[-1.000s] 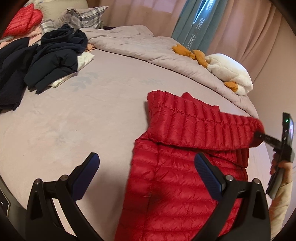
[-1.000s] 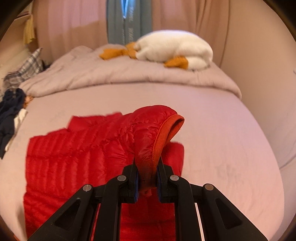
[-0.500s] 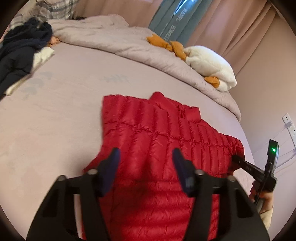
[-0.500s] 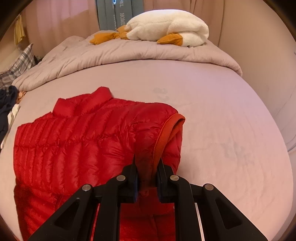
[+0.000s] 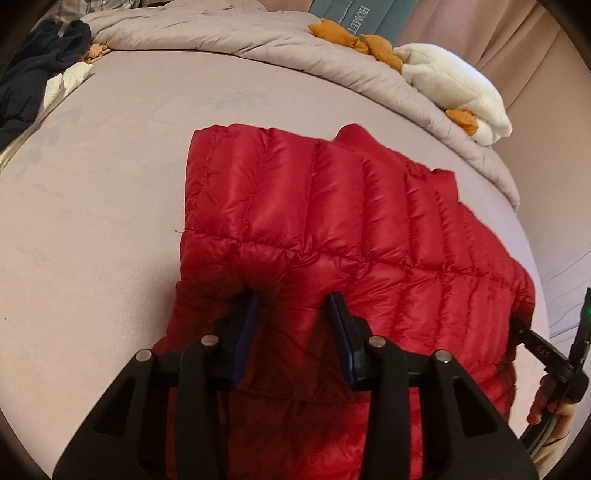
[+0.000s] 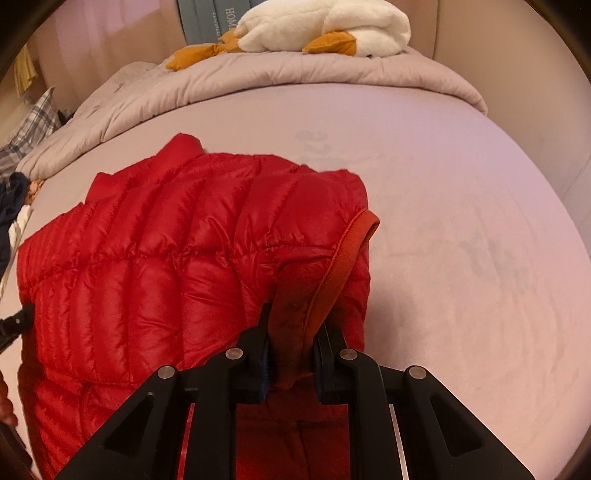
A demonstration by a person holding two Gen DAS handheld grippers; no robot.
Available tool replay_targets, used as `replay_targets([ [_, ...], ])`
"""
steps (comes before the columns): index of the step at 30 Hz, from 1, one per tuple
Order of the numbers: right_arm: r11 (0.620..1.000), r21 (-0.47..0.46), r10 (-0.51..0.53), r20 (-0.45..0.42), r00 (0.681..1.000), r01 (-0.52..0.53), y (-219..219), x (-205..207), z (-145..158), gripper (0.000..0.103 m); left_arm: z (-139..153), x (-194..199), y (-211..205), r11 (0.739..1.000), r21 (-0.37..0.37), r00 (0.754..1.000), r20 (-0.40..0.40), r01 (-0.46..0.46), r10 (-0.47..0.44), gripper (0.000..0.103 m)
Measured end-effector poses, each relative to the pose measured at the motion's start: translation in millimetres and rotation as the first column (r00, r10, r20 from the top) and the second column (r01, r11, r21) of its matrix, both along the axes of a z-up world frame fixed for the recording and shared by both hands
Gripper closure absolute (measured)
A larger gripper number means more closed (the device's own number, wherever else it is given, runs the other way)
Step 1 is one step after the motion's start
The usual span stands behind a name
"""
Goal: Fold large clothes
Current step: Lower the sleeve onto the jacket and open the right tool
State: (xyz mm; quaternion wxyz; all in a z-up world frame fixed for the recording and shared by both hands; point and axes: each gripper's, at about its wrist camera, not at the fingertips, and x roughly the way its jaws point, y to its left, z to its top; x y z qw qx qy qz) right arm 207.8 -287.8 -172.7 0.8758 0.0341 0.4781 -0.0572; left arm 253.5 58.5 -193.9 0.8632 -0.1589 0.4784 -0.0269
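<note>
My right tongs (image 6: pixel 291 343) are pinching the orange-lined edge of the red puffer jacket (image 5: pixel 332 229), lifted off the rest. My left tongs (image 5: pixel 293 321) are spread, pads either side of a raised quilted ridge at the jacket's left side; can't tell if they touch it. The jacket lies on the bed (image 5: pixel 110 184), top part folded over the body. Grey duvet (image 6: pixel 258 77), white plush toy (image 6: pixel 332 22) and dark clothes (image 5: pixel 33 70) lie beyond.
</note>
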Motion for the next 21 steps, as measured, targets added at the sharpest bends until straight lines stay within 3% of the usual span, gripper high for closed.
replay_targets([
  [11, 1.000, 0.006, -0.014, 0.004, 1.000, 0.014, 1, 2, -10, 0.088, 1, -2, 4, 1.000, -0.015, 1.000, -0.010, -0.020, 0.020, 0.065],
  [14, 1.000, 0.004, -0.026, 0.021, 0.999, 0.026, 1, -3, -2, 0.081, 13, -15, 5, 0.999, -0.023, 1.000, -0.007, -0.025, 0.025, 0.048],
  [15, 1.000, -0.005, -0.027, 0.025, 0.999, 0.027, 2, -6, 1, 0.077, 19, -22, 6, 0.999, -0.024, 0.999, 0.003, -0.032, 0.033, 0.037],
  [17, 0.998, -0.040, -0.037, 0.031, 0.999, 0.038, 4, -14, 8, 0.055, 32, -36, 9, 0.999, -0.023, 0.999, 0.029, -0.043, 0.043, 0.025],
  [19, 0.994, -0.092, -0.053, 0.045, 0.998, 0.057, 6, -24, 17, 0.042, 46, -51, 11, 0.999, -0.030, 0.998, 0.054, -0.039, 0.041, 0.013],
  [21, 0.992, -0.116, -0.048, 0.076, 0.996, 0.056, 8, -35, 29, 0.038, 64, -70, 13, 0.999, -0.041, 0.995, 0.088, -0.033, 0.037, 0.008],
])
